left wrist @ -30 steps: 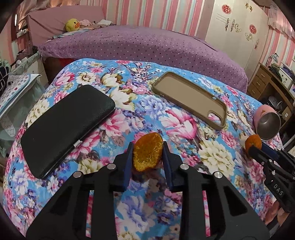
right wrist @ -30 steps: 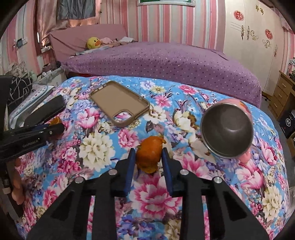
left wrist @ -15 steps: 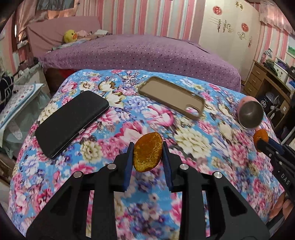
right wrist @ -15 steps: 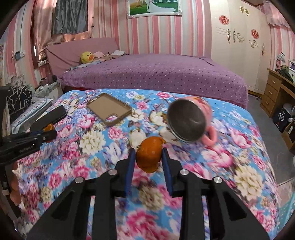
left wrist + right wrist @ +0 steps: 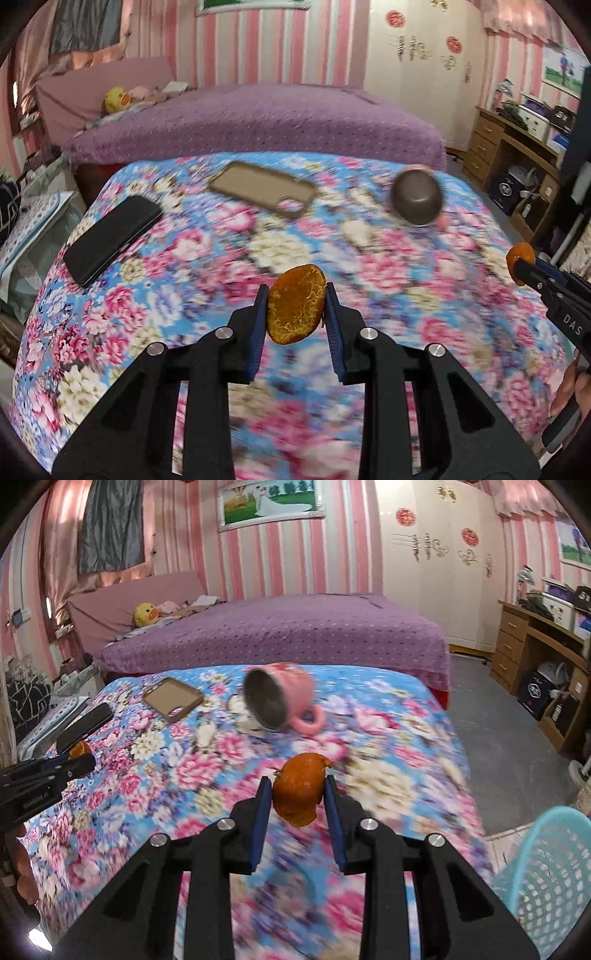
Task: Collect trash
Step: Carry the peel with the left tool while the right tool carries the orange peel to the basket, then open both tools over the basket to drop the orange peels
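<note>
**A:** What do you have in your left tongs (image 5: pixel 295 310)?

**B:** You have them clamped on a piece of orange peel (image 5: pixel 295 309), pith side towards the camera, pinched between the two blue pads and lifted clear of the flowered cloth (image 5: pixel 388 266) that covers the counter.

**A:** And your right tongs (image 5: pixel 297 794)?

**B:** Those are closed on a second orange peel (image 5: pixel 300 789), this one showing its smooth outer skin, also held above the cloth. From the left wrist view you can see the right tongs at the far right edge with the orange bit at their tip, and a hand (image 5: pixel 570 387) below them.

**A:** What lies on the counter?

**B:** A black phone (image 5: pixel 112 238) sits near the left edge; a tan phone case (image 5: pixel 260 189) lies beside it, further in, inner side up. A pink mug (image 5: pixel 282 701) lies tipped on its side, its steel-lined mouth towards you, handle resting on the cloth. The cloth is blurred, so finer scraps on it, if any, can't be made out.

**A:** Anything near your right side?

**B:** A light blue mesh basket (image 5: pixel 546 871) stands at the lower right of the right wrist view, off the counter's edge, probably on the floor. Behind everything is a bed with a purple dotted cover (image 5: pixel 295 627).
</note>
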